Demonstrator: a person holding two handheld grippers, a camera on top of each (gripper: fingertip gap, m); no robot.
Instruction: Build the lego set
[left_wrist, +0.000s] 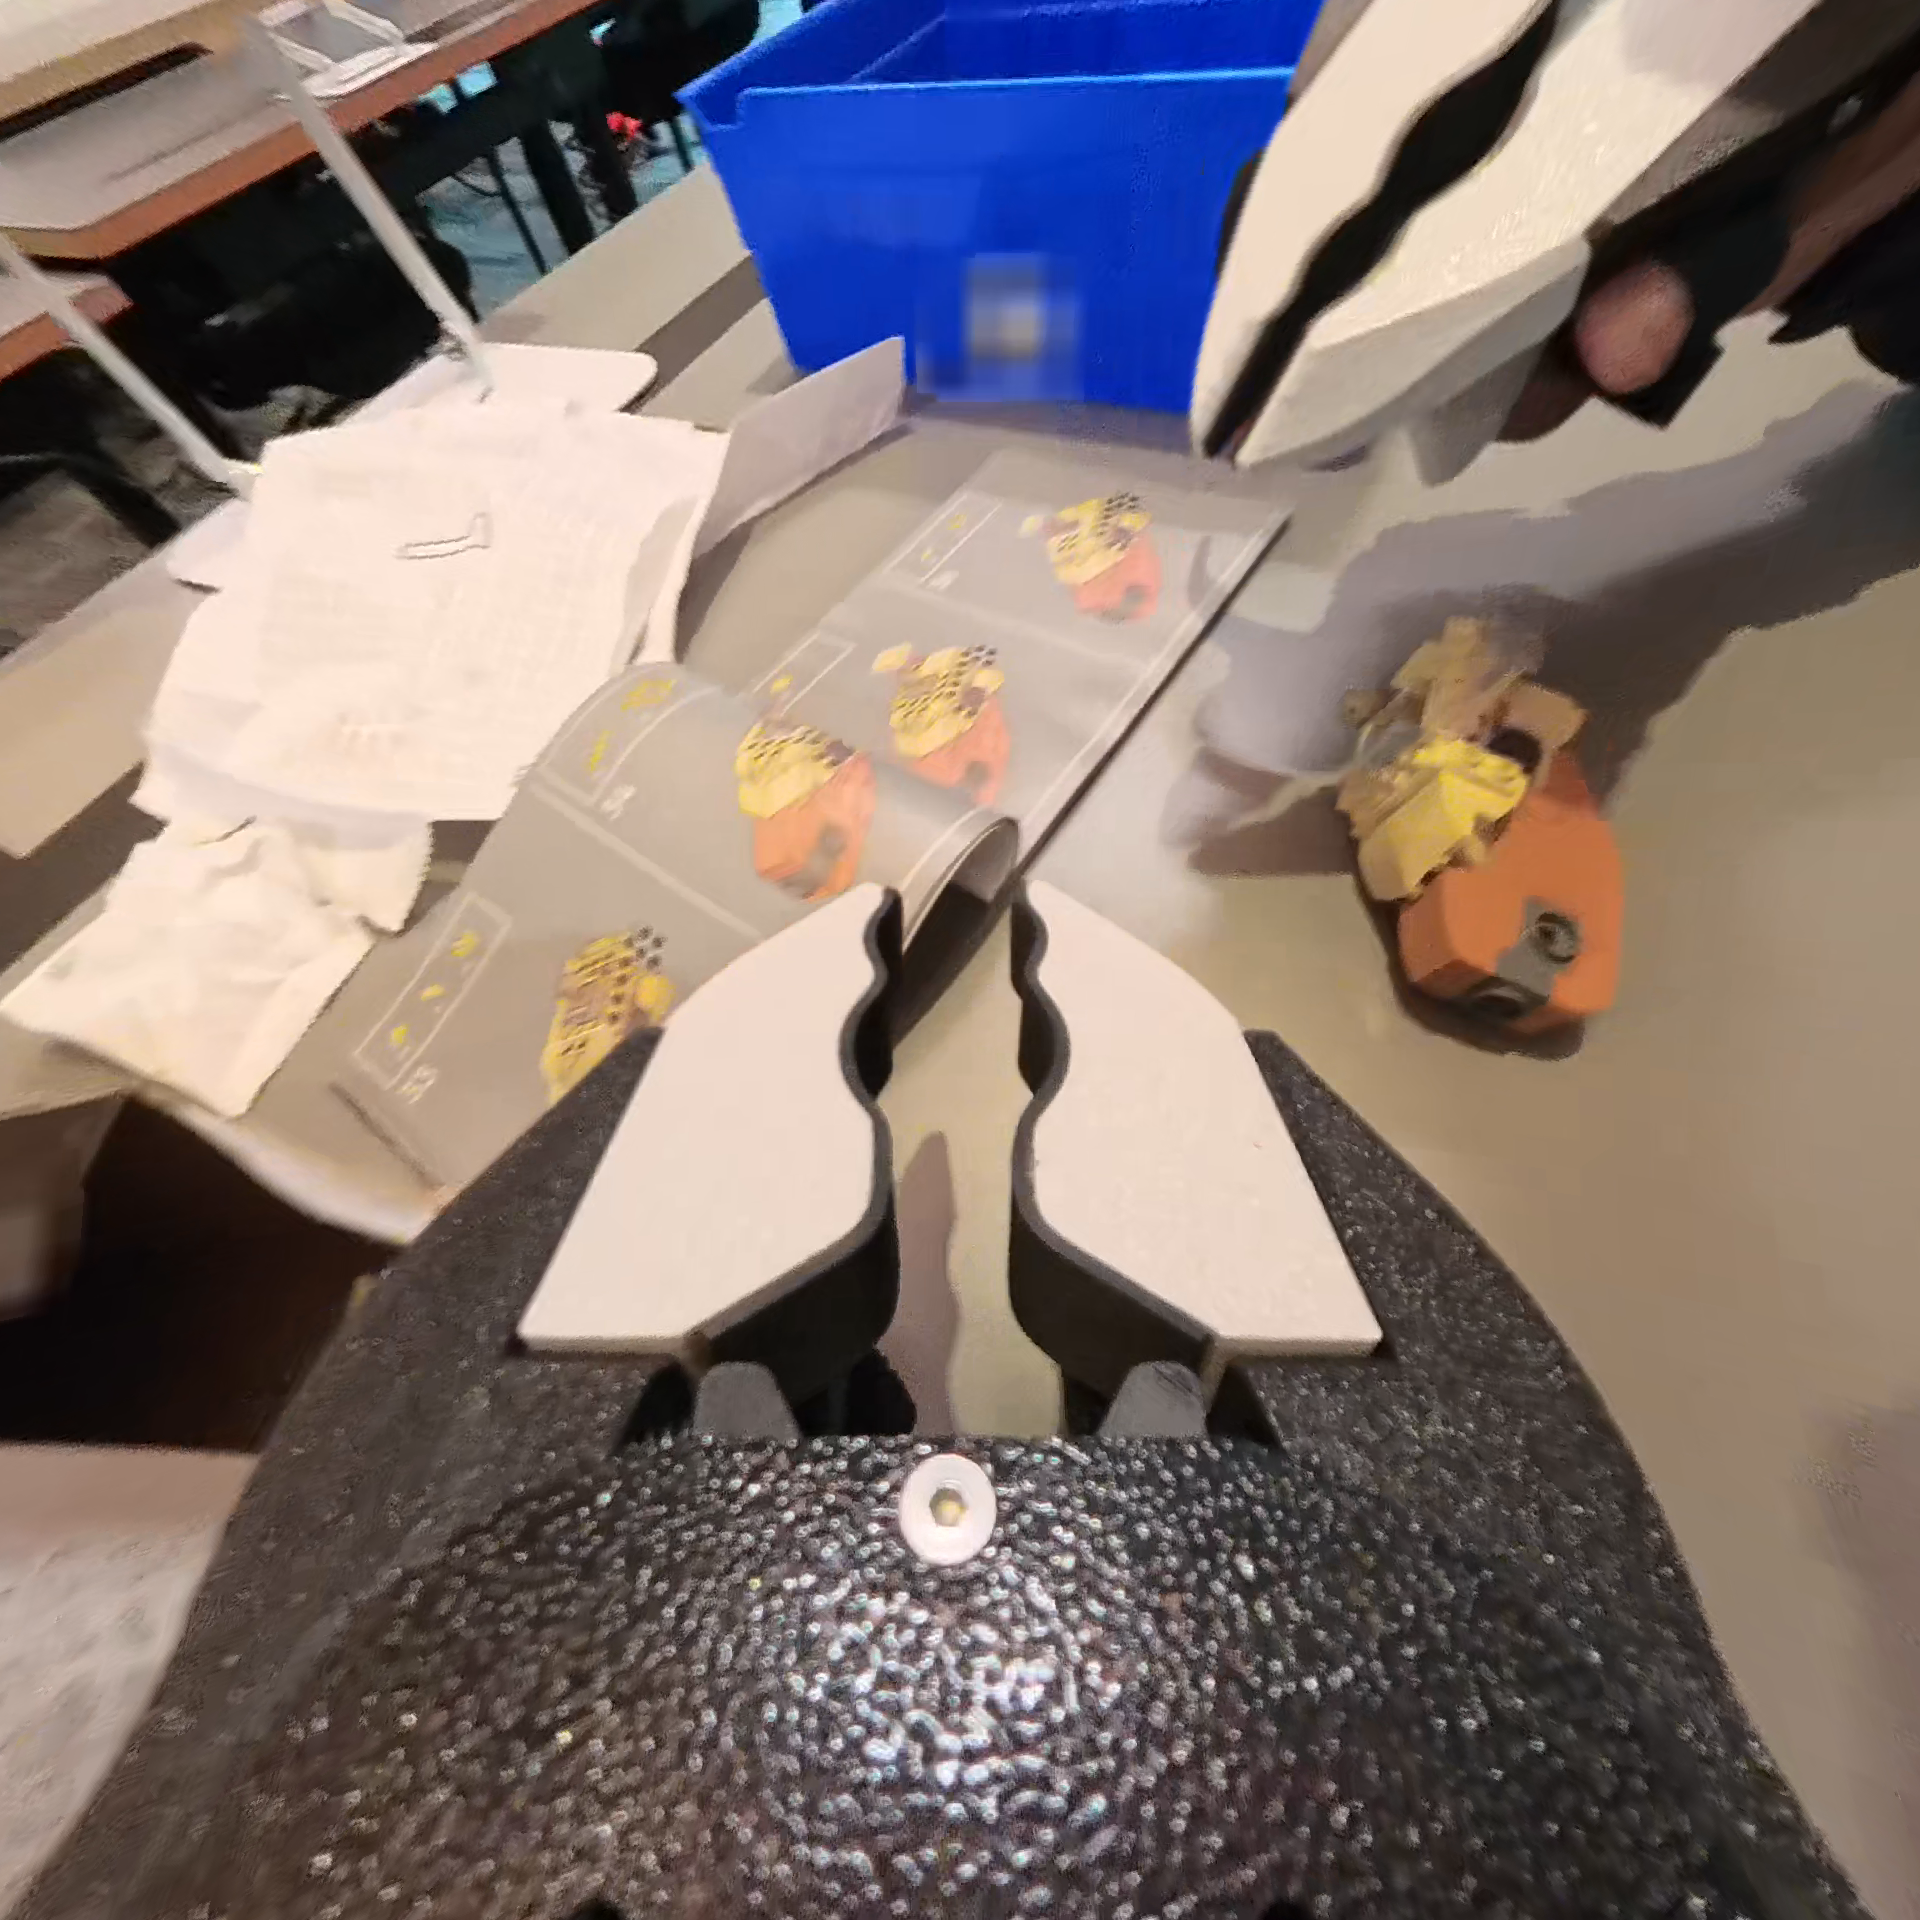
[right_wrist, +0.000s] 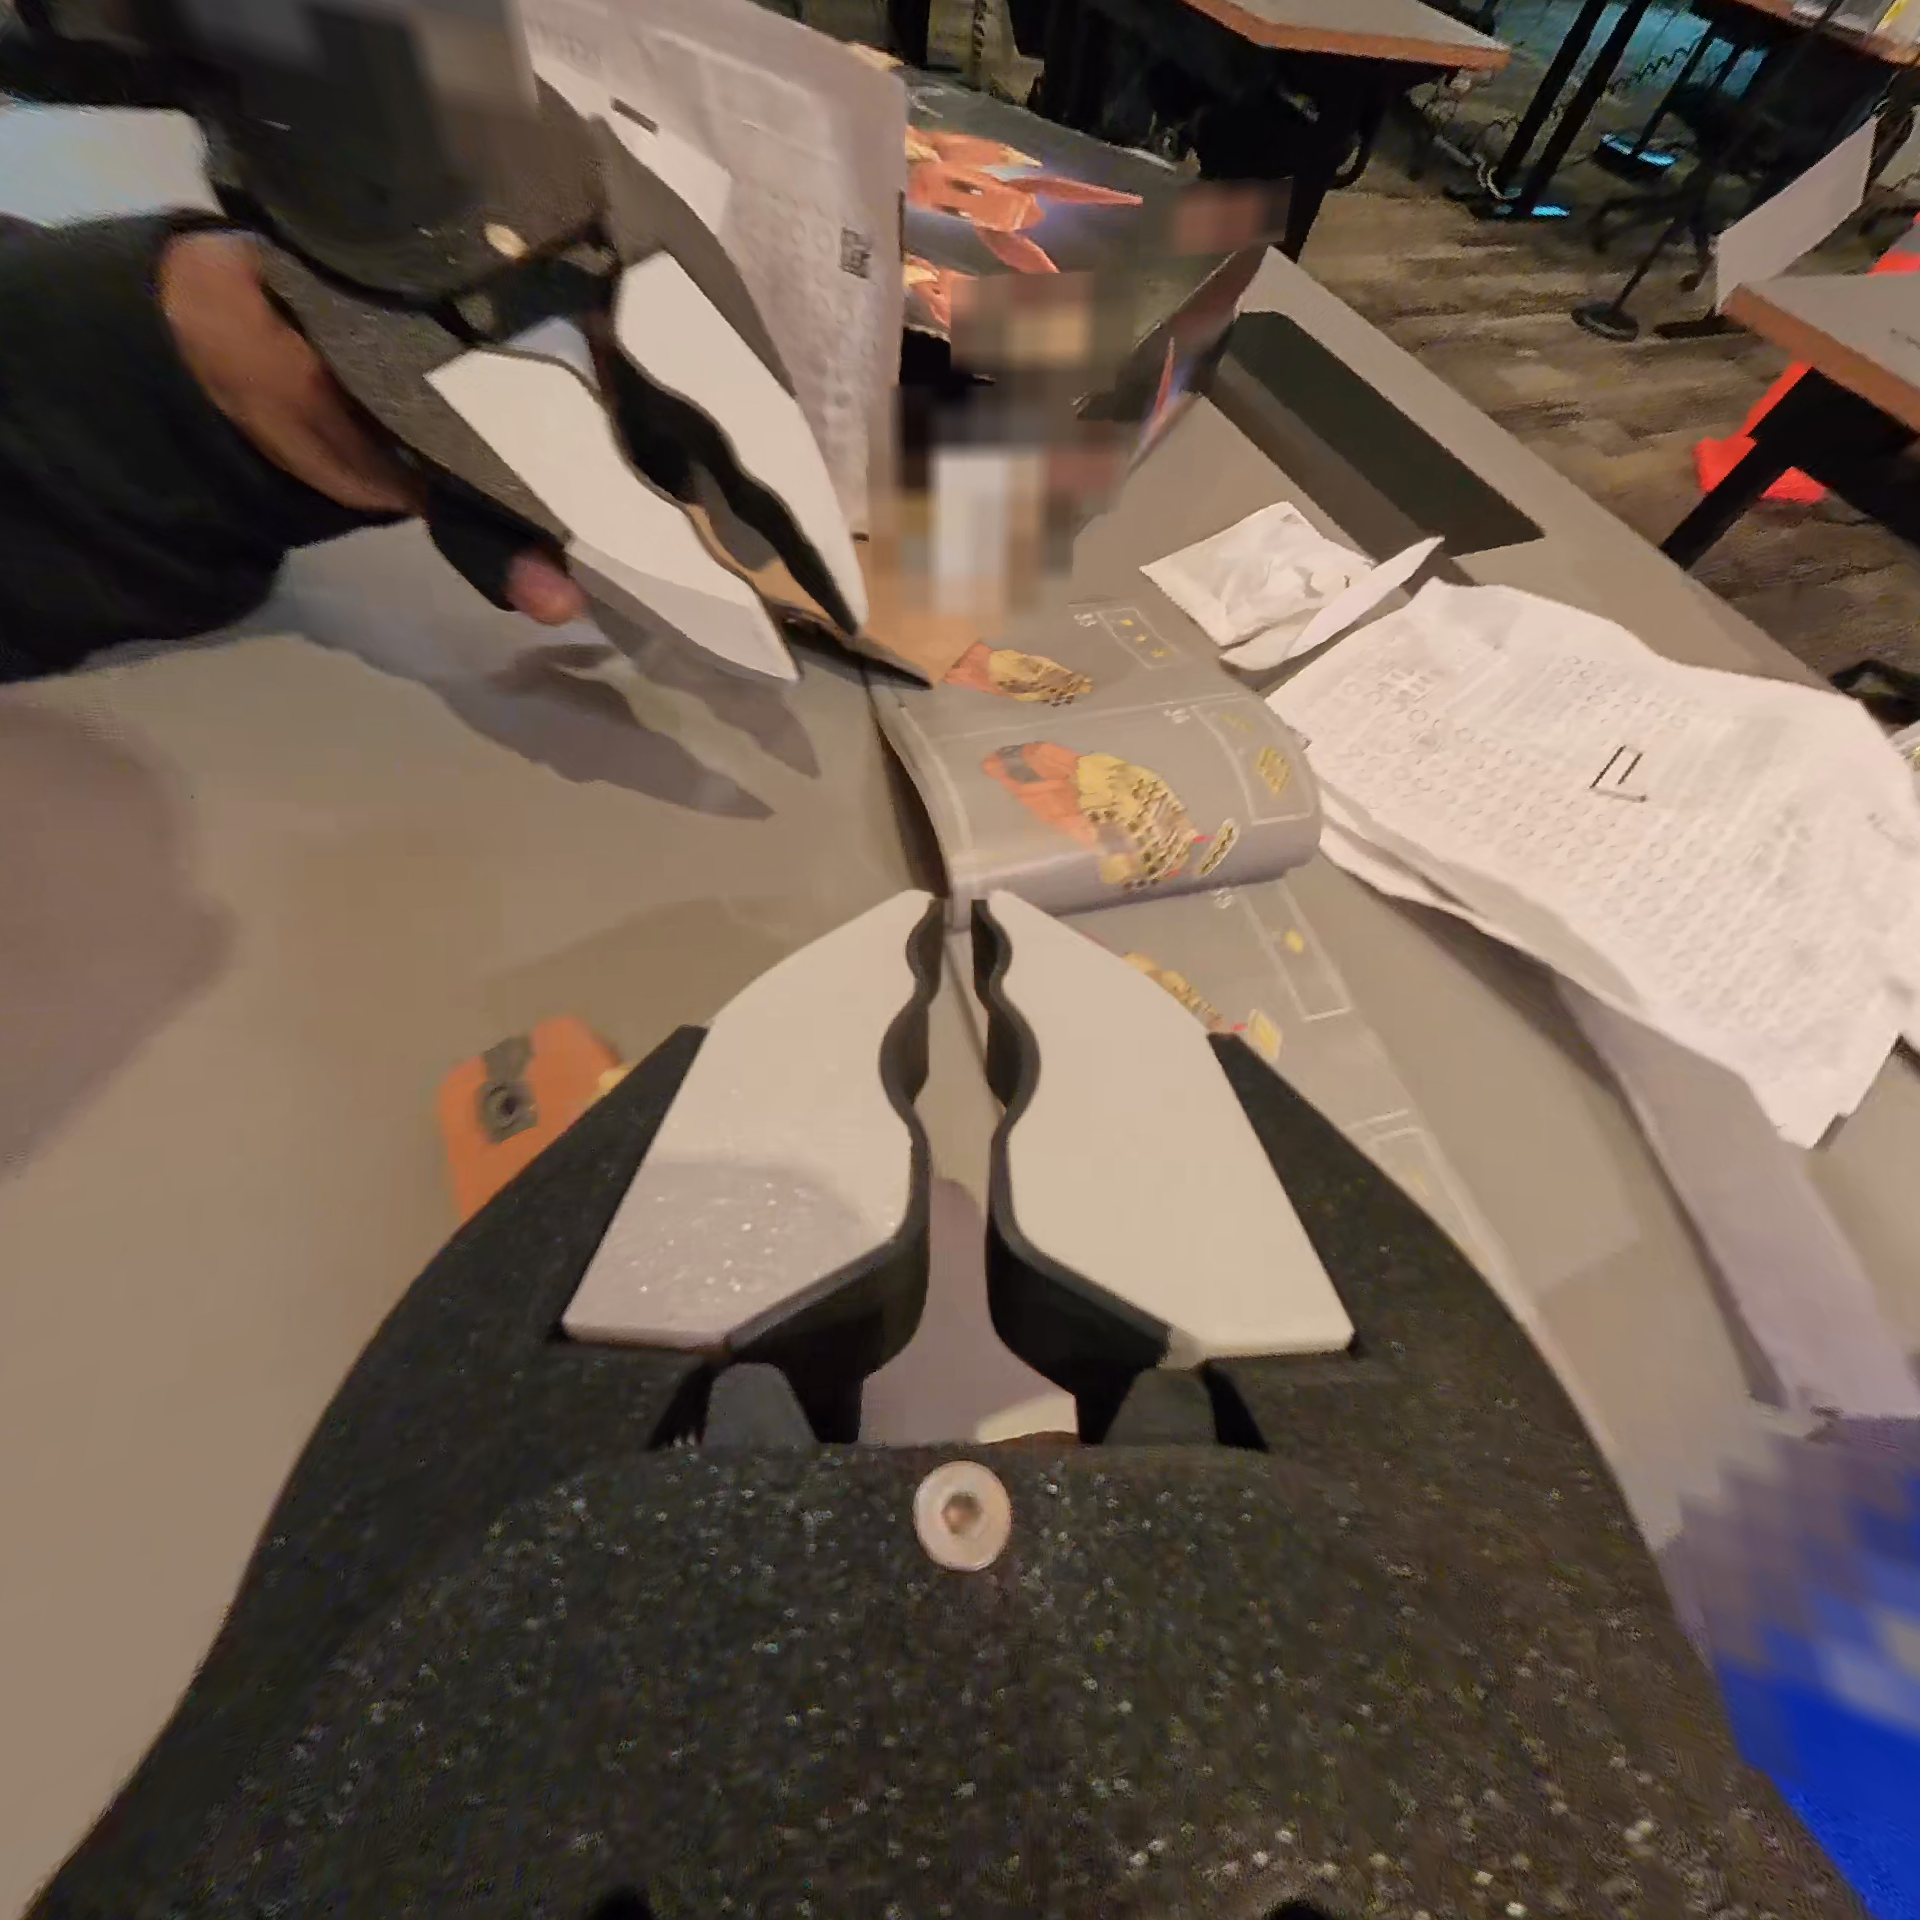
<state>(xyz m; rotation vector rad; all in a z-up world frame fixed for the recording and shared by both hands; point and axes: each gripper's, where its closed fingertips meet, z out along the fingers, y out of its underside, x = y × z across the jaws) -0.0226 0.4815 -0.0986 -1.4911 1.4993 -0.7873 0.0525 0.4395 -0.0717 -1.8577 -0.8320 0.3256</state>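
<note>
A partly built orange and yellow lego model (left_wrist: 1475, 831) lies on its side on the grey table; in the right wrist view only its orange end (right_wrist: 520, 1101) shows beside my right fingers. The instruction booklet (left_wrist: 935, 644) lies open, and one curled page edge rises between the tips of my left gripper (left_wrist: 958, 904), which is open with a wide gap. My right gripper (right_wrist: 954, 904) is nearly closed with nothing in it, hovering over the booklet's (right_wrist: 1101, 810) edge. It also shows at the top right of the left wrist view (left_wrist: 1221, 442), above the booklet's far corner.
A blue bin (left_wrist: 987, 208) stands behind the booklet. Crumpled white paper bags (left_wrist: 416, 623) lie left of the booklet and also show in the right wrist view (right_wrist: 1610, 810). The set's box (right_wrist: 1018, 208) stands at the back. Other tables lie beyond. Across from one pair of fingers to the other is roughly 10 centimeters.
</note>
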